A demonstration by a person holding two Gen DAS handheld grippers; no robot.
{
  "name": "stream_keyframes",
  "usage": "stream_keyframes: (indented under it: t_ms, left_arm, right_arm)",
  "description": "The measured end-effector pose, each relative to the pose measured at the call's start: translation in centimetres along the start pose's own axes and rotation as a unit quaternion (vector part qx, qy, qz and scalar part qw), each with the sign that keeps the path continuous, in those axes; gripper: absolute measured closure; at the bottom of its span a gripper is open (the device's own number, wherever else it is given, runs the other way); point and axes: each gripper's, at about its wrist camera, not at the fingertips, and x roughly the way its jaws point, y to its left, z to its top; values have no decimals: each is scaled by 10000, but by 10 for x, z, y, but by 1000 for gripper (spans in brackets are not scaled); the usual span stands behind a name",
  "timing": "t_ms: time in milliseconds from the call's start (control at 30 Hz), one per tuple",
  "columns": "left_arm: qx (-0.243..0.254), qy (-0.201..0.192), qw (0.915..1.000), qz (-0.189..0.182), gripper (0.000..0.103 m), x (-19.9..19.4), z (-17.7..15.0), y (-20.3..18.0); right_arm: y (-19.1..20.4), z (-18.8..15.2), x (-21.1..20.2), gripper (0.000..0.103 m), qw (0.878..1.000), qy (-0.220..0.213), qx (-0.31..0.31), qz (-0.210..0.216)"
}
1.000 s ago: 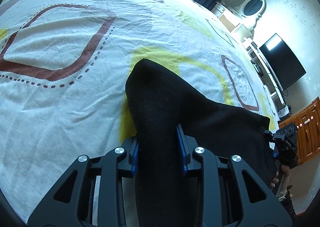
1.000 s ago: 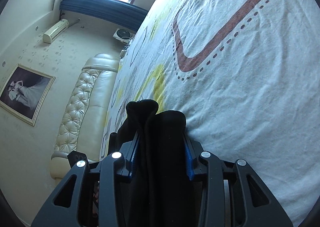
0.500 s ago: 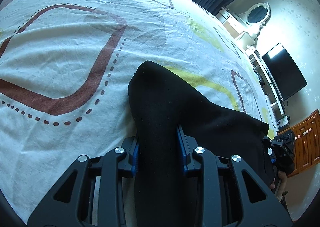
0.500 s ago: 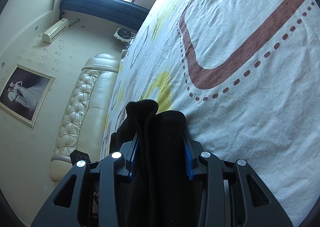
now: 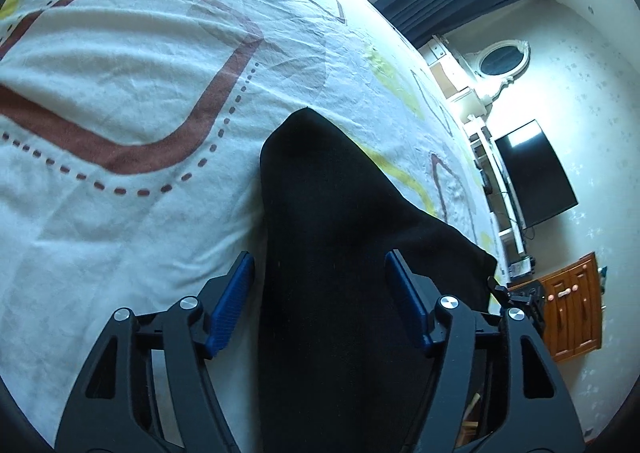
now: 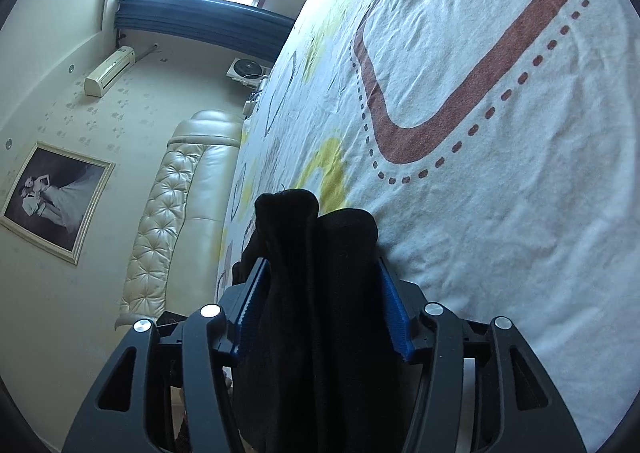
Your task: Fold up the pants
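The black pants (image 5: 340,237) lie on the white patterned bedsheet (image 5: 120,85), stretching from my left gripper toward the right. My left gripper (image 5: 320,285) is open; its blue pads (image 5: 234,305) stand apart from the cloth that runs between them. My right gripper (image 6: 320,289) is shut on a bunched end of the black pants (image 6: 320,253), with the blue pads (image 6: 394,313) pressed against the fabric. The other gripper shows at the far edge of the pants in the left wrist view (image 5: 520,301).
The bedsheet (image 6: 500,133) has brown and yellow shapes. A padded headboard (image 6: 172,213) and framed picture (image 6: 56,197) are left of the right view. A dark TV (image 5: 536,173), mirror (image 5: 502,59) and wooden cabinet (image 5: 572,313) stand beyond the bed.
My left gripper has opened and let go of the pants; its pads were tight on the cloth before. Both views have slid along the bedsheet. The right gripper still holds its end.
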Motion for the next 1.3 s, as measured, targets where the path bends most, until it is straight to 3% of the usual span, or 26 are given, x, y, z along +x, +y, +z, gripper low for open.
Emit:
stream_keyframes:
  t_ms: [67, 200, 400, 567, 700, 733, 767, 933, 1300]
  left_arm:
    - [-70, -32, 9999, -153, 34, -14, -14, 4]
    - [-81, -36, 9995, -291, 29, -39, -47, 8]
    - [-210, 178, 9985, -469, 27, -50, -90, 9]
    - [-260, 181, 9982, -504, 26, -38, -103, 2]
    - [-378, 82, 9986, -368, 27, -30, -104, -4]
    - [-364, 89, 9991, -220, 34, -28, -105, -6]
    - [-315, 93, 9995, -43, 39, -26, -106, -9]
    - [-430, 48, 9990, 143, 63, -32, -107, -4]
    - [-364, -9, 9982, 467, 71, -40, -108, -16]
  right_arm:
    - [-4, -7, -16, 38, 10000, -33, 78, 16]
    - [-11, -28, -42, 35, 9997, 36, 217, -55]
    - [-8, -66, -48, 31, 9991, 370, 218, 11]
    - [1, -81, -41, 27, 9994, 235, 96, -231]
    - [9, -82, -29, 30, 9979, 369, 3, -527]
    - [11, -83, -27, 44, 9968, 398, -43, -697]
    - [10, -84, -25, 50, 9957, 445, -45, -806]
    - [4, -88, -33, 62, 9971, 344, 100, -671]
    - [22, -91, -43, 66, 9978, 331, 22, -569]
